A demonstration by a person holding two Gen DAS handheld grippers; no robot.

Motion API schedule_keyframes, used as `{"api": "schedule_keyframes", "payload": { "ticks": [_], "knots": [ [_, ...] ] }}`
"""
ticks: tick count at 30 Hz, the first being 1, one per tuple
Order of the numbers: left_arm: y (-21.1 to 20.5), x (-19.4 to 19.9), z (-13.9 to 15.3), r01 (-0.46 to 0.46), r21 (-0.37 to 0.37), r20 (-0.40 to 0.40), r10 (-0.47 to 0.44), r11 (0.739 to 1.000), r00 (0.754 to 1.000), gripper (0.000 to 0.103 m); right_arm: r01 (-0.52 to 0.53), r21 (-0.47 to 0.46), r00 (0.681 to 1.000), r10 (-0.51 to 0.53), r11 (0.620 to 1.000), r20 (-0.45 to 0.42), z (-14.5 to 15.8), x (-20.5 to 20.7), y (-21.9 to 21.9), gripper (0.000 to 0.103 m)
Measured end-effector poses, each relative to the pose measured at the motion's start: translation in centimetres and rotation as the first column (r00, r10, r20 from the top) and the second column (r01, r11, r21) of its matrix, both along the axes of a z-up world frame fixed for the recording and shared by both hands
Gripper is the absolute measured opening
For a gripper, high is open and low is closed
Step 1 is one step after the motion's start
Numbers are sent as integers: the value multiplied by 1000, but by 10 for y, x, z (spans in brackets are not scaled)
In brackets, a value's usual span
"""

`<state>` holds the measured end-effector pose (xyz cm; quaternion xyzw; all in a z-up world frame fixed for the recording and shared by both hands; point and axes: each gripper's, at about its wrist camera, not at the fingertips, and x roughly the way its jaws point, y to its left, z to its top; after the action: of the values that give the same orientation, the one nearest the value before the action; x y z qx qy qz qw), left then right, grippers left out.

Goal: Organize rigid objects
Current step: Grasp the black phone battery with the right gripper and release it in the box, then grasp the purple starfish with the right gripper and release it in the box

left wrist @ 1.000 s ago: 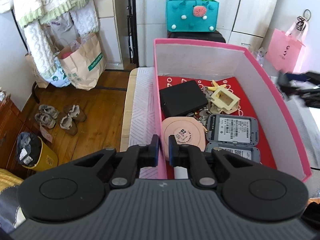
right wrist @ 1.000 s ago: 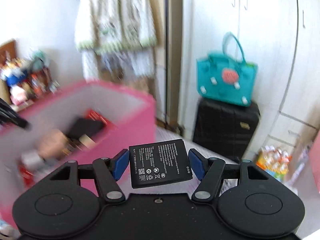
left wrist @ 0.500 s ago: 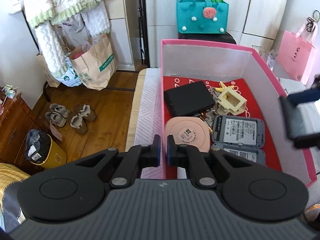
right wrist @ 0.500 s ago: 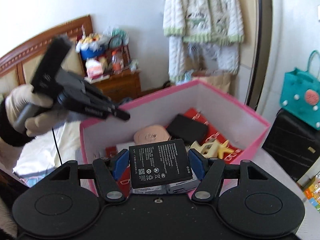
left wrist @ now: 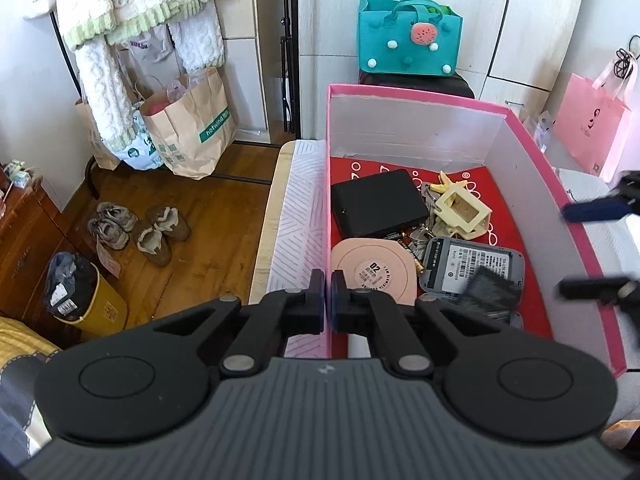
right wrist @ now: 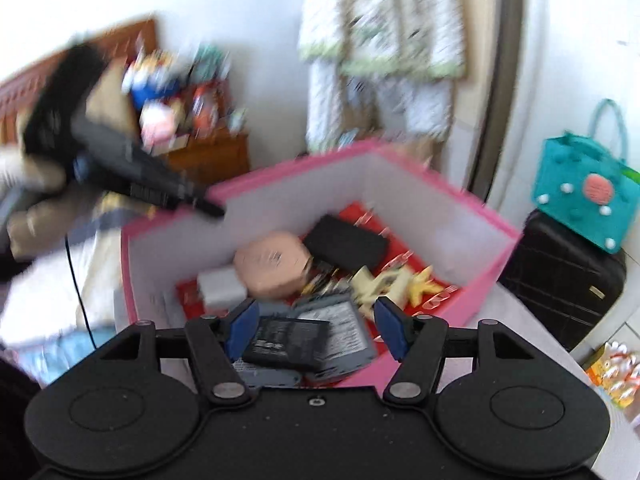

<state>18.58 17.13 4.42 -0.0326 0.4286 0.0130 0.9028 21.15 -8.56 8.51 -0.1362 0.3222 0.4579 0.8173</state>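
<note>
- Lying in the pink box (left wrist: 400, 128), the black battery (left wrist: 486, 286) rests tilted across a grey device (left wrist: 472, 264) near the box's front-right corner; it's blurred in both views, label not readable.
- R gripper (right wrist: 316, 314) is released: blue pads (right wrist: 248, 320) stand wide apart above the battery (right wrist: 288, 344), which looks smaller than the gap and is pressed by neither pad. From the L cam, the R gripper (left wrist: 580, 248) reaches in over the box's right wall, w/ its fingers clear of the battery.
- L gripper (left wrist: 327, 292) is clenched on the box's left wall at the near end, one pad inside, one outside, w/ the wall edge btwn them. R cam shows the same gripper (right wrist: 212, 210) at the box rim, w/ a pale gloved hand (right wrist: 32, 184) behind it, very blurred.
- Other stuff in the box, on its red floor: round pink case (left wrist: 372, 272) just left of the grey device, flat black box (left wrist: 378, 204) behind it, cream frame-shaped piece (left wrist: 460, 212) to the right, keys (left wrist: 416, 236) btwn them.
- Box sits on a white striped surface (left wrist: 296, 220).
- Farther out: teal bag (left wrist: 408, 40) on a black suitcase (right wrist: 560, 272), paper bag (left wrist: 192, 128), shoes (left wrist: 140, 228) on wood floor, yellow bin (left wrist: 92, 304).
</note>
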Motion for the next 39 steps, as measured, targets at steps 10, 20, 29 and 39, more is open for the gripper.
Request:
{"api": "schedule_keyframes", "payload": {
  "ticks": [10,20,29,39],
  "knots": [
    [0,1,-2,-20,-9,2,20,1000,1000,3,493,159,870,-484,855,-95,-31,31,-109,69],
    [3,-2,-4,6,-11,31,-6,1000,1000,3,642,-17,764,-641,767,-72,-85,72,-111,56],
    [11,1,-6,17,-64,28,-16,998,999,5,663,-29,745,-663,748,-73,-111,95,-113,73],
    [13,-1,-8,37,-68,49,-34,997,998,5,659,73,751,-648,749,-129,-109,78,-114,33]
  ]
}}
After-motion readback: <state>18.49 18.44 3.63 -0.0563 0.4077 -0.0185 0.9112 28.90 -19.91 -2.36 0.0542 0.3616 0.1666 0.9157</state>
